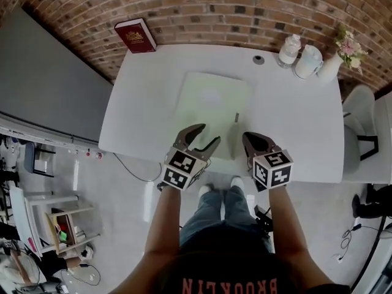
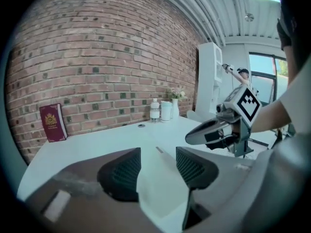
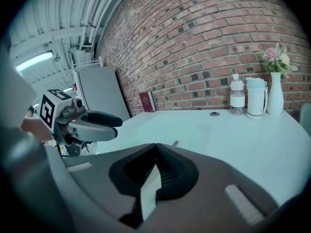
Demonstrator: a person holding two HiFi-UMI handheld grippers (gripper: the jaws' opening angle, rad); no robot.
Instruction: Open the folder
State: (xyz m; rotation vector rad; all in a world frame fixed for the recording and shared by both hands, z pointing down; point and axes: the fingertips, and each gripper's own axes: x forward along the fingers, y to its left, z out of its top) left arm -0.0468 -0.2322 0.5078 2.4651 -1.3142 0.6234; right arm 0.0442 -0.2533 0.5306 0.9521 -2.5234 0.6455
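Working over the pale green folder (image 1: 211, 112), lying flat and closed at the middle of the white bench (image 1: 294, 121). Holding the left claw (image 1: 208, 135) spread wide above the folder's near left part, pinching nothing, with the folder's pale surface showing through the gap between the pads. Holding the right claw (image 1: 247, 138) pressed together near the folder's near right edge, tips meeting and gripping nothing visible. Pointing both claws forward and slanting them down toward the bench. Leaving a red book (image 1: 136, 35) standing against the brick wall at the far left corner, and a bottle (image 1: 289, 49), a pale cup (image 1: 308, 61) and a white vase (image 1: 331, 66) of flowers grouped at the far right, well apart from the folder.
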